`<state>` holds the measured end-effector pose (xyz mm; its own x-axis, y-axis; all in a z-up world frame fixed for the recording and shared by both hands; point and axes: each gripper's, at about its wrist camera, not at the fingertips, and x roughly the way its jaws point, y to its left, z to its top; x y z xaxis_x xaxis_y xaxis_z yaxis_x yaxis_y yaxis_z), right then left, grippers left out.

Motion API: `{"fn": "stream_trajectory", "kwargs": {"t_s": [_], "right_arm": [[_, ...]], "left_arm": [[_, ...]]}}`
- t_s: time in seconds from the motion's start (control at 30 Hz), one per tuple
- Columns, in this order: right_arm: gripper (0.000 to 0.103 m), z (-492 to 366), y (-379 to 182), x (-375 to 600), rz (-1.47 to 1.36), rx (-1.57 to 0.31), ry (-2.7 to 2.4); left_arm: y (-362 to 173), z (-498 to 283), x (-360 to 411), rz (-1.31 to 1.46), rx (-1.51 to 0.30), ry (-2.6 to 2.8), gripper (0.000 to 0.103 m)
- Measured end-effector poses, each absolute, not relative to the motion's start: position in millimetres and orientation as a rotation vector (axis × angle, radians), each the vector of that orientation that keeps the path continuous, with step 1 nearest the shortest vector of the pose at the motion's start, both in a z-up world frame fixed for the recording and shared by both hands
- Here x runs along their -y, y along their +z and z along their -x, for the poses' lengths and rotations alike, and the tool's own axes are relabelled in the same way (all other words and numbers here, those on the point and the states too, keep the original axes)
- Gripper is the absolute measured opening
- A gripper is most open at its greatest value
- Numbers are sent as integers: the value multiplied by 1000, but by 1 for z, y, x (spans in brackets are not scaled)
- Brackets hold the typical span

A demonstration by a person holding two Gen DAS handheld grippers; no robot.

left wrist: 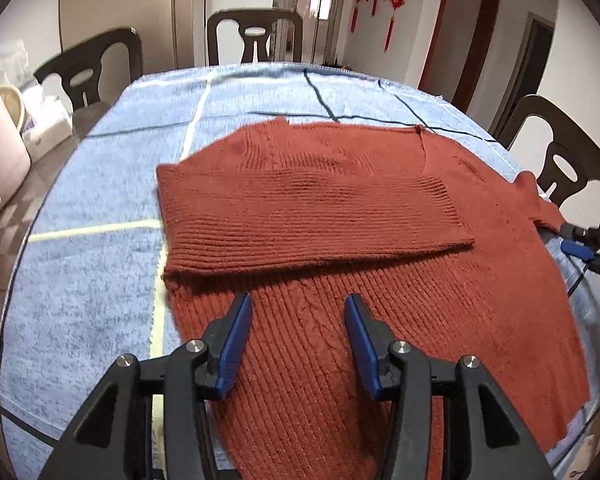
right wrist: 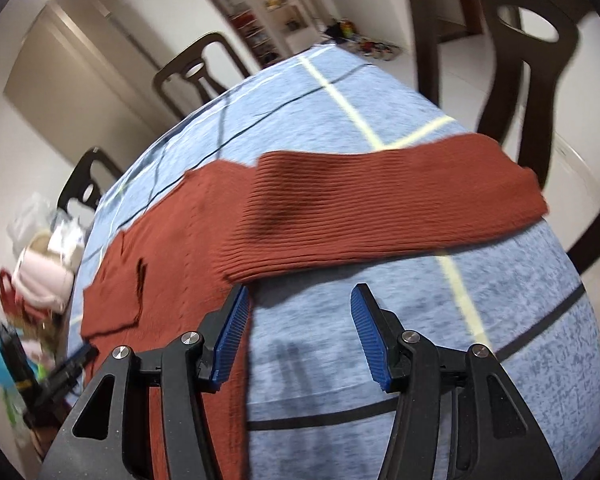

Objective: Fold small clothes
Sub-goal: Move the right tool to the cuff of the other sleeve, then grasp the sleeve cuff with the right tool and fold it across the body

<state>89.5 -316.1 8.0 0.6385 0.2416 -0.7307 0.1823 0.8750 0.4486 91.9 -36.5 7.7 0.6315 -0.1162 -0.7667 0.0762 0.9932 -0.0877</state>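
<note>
A rust-red ribbed sweater (left wrist: 380, 300) lies flat on a blue checked cloth (left wrist: 100, 280) on the table. One sleeve (left wrist: 308, 220) is folded across the body. My left gripper (left wrist: 298, 308) is open and empty just above the sweater's lower body. In the right wrist view the other sleeve (right wrist: 380, 216) stretches out to the right over the cloth (right wrist: 420, 340). My right gripper (right wrist: 298, 300) is open and empty, just below that sleeve, beside the sweater's side edge (right wrist: 204, 240). The right gripper also shows at the left wrist view's right edge (left wrist: 584, 244).
Dark wooden chairs (left wrist: 254, 36) (left wrist: 564, 160) (right wrist: 512, 60) stand around the table. A pink appliance and bags (left wrist: 4, 140) sit off the left side. The table edge is close on the right in the right wrist view.
</note>
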Motion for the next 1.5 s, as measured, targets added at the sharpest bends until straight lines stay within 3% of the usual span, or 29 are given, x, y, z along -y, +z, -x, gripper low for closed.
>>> {"fn": "stream_trajectory", "kwargs": {"t_s": [0.67, 0.73, 0.87, 0.9, 1.27, 1.5], "right_arm": [[54, -86, 2, 402, -815, -733, -182], [45, -89, 1, 404, -827, -738, -195], [11, -95, 0, 403, -797, -768, -211], [9, -95, 1, 402, -790, -770, -209], [8, -122, 77, 305, -593, -669, 97], [11, -153, 44, 211, -454, -855, 331]], "left_arm": [[6, -90, 46, 12, -876, -122, 64], [5, -90, 45, 13, -876, -122, 64], [5, -90, 46, 13, -875, -122, 65], [5, -90, 45, 13, -875, -122, 65], [4, -89, 47, 10, -876, -124, 67], [4, -89, 47, 17, -876, -129, 67]]}}
